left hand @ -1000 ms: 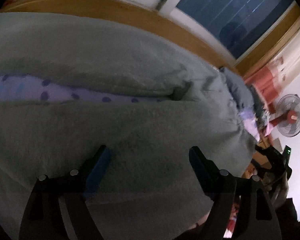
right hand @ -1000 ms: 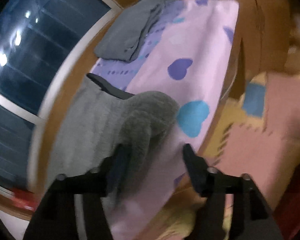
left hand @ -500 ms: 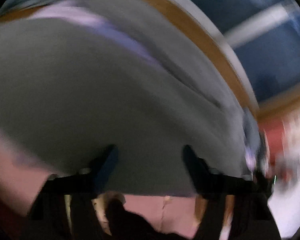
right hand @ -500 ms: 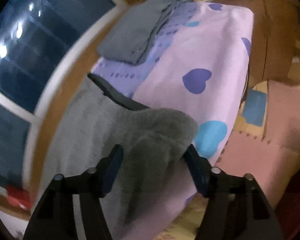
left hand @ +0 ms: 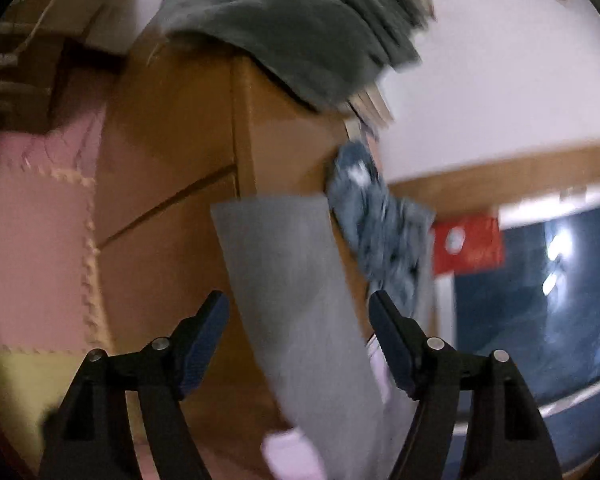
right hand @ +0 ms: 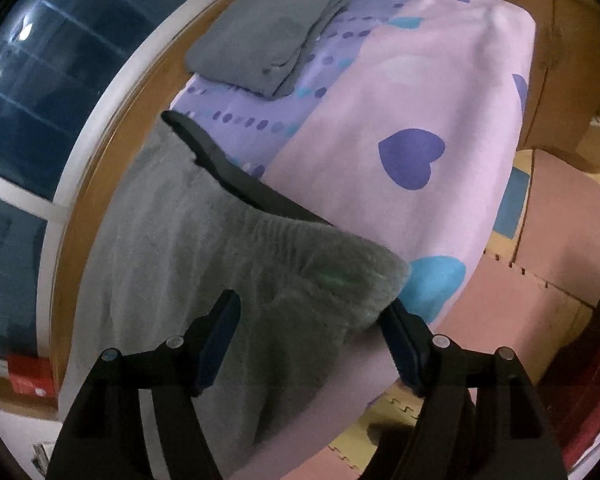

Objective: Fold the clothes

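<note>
In the right wrist view a fluffy grey garment (right hand: 188, 264) with a dark collar band lies on the pink heart-print bed sheet (right hand: 412, 92). My right gripper (right hand: 312, 332) is open, its fingers on either side of the garment's rounded near edge. A folded grey garment (right hand: 268, 32) lies farther back on the bed. In the left wrist view my left gripper (left hand: 300, 328) is open and empty, pointing at a grey cloth (left hand: 296, 292) hanging beside a wooden cabinet (left hand: 172, 184). The view is blurred.
A dark green cloth (left hand: 300, 20) is draped over the cabinet top, and a blue patterned cloth (left hand: 376, 220) hangs by it. Dark windows (right hand: 40, 72) run along the bed's far side. Pink and yellow foam floor mats (right hand: 548, 256) lie beyond the bed's edge.
My left gripper has swung away from the grey garment on the bed and now faces the wooden cabinet. My right gripper has moved in so its fingers flank the garment's edge.
</note>
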Demonstrator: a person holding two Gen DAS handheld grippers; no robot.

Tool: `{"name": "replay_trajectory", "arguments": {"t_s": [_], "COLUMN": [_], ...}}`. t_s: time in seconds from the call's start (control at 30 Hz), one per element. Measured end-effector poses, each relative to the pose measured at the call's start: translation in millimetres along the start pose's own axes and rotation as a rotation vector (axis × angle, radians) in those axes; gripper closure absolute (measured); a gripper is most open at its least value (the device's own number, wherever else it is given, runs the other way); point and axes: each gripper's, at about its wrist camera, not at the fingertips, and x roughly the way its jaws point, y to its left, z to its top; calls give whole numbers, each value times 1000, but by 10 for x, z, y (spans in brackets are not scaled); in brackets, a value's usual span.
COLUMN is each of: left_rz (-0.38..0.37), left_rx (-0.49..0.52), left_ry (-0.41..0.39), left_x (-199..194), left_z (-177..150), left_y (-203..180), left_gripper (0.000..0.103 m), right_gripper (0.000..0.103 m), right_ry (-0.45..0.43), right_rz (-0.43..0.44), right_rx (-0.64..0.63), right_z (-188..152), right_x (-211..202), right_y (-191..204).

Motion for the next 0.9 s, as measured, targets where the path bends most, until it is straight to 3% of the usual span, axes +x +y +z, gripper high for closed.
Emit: {"name": "replay_trajectory", "arguments": {"t_s": [0.17,0.27,0.33,0.4,0.43,0.47,0.5,0.57,0.63,0.73,0.9], "left_rz": [25,64,34,29,35,26,13,17,52,17,-29], "left_rx": [-38,-61,-104,-86,-55,-52,-56,-61,-54,-22,45], "left_ry": [77,89,128,141,133,138,147,149,129,102,84], "left_x": [390,517,606,663,658,662,668,637,525,352,184], "left_z": [104,110,112,147,167,188,210,241,242,236,351], "left_y": [184,321,399,386,344,326,314,273,187,-49,-448], "left_gripper": [30,30,30,31,37,58,66,83,99,99,99], "right_gripper": [28,28,28,28,28,28,29,42,91,96,98], "right_ry": [-24,-31,-39,-44,-45,-47,-50,-64,-79,-116,-192], "right_rz": [-5,31,79,113,126,136,133,101,84,304,391], "right_rx": [-47,-21,24,38,37,31,11,-3,61,223,161], "right_z": [-71,-56,-51,-52,-53,-57,-68,-91,-112,-154,-193], "right_x": [-10,-19,-37,-52,-58,-63,-67,-73,-94,-176,-484], "right_y": [12,-51,-131,-182,-199,-207,-196,-184,-275,-544,-485]}}
